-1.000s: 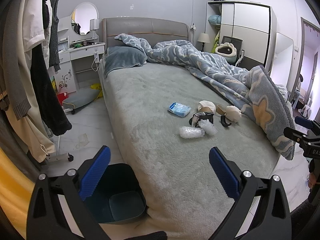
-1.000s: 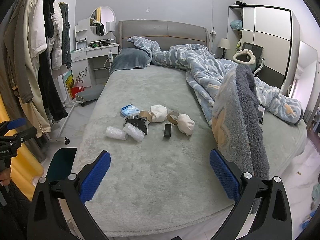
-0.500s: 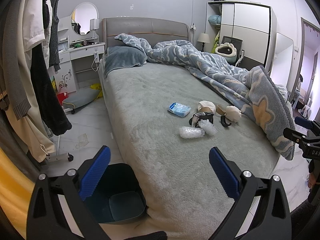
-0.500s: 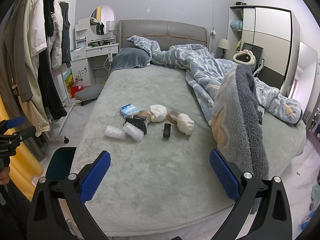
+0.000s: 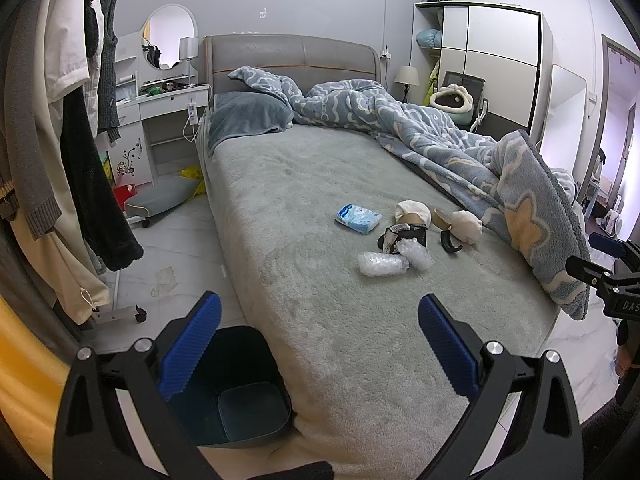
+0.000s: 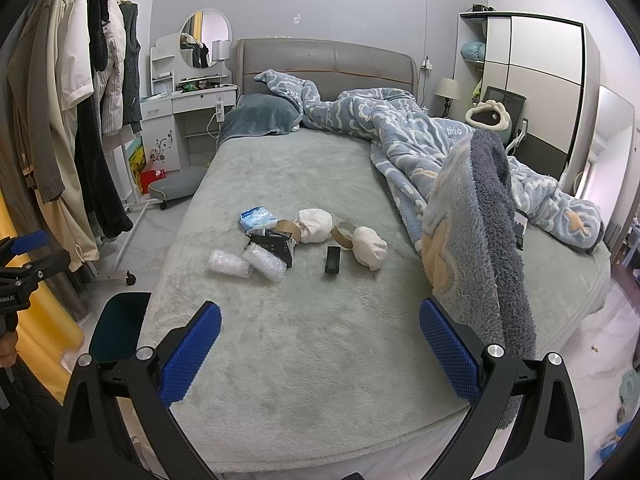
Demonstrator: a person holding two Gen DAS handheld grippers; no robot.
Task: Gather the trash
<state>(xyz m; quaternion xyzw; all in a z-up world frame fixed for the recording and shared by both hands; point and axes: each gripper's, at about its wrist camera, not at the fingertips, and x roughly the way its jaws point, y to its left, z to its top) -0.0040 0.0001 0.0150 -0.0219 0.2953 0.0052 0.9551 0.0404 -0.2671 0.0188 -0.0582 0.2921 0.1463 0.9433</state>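
Note:
Trash lies in a cluster on the grey bed (image 6: 320,340): a blue tissue pack (image 6: 258,217), two bubble-wrap rolls (image 6: 228,263), a black box (image 6: 276,248), a tape roll (image 6: 343,234), two crumpled white wads (image 6: 368,252) and a small black item (image 6: 333,259). The cluster also shows in the left wrist view (image 5: 400,236). A dark teal bin (image 5: 236,388) stands on the floor at the bed's near left corner. My left gripper (image 5: 318,344) is open and empty above the bin and bed edge. My right gripper (image 6: 320,350) is open and empty over the bed's foot.
A blue patterned duvet (image 6: 460,184) is heaped on the bed's right side. A clothes rack (image 5: 60,140) with hanging coats stands at the left. A white vanity desk (image 5: 160,120) and a floor cushion (image 5: 164,198) are beyond it. A wardrobe (image 6: 532,80) is at the back right.
The right gripper has crept slightly forward toward the bed. The left gripper has not visibly moved.

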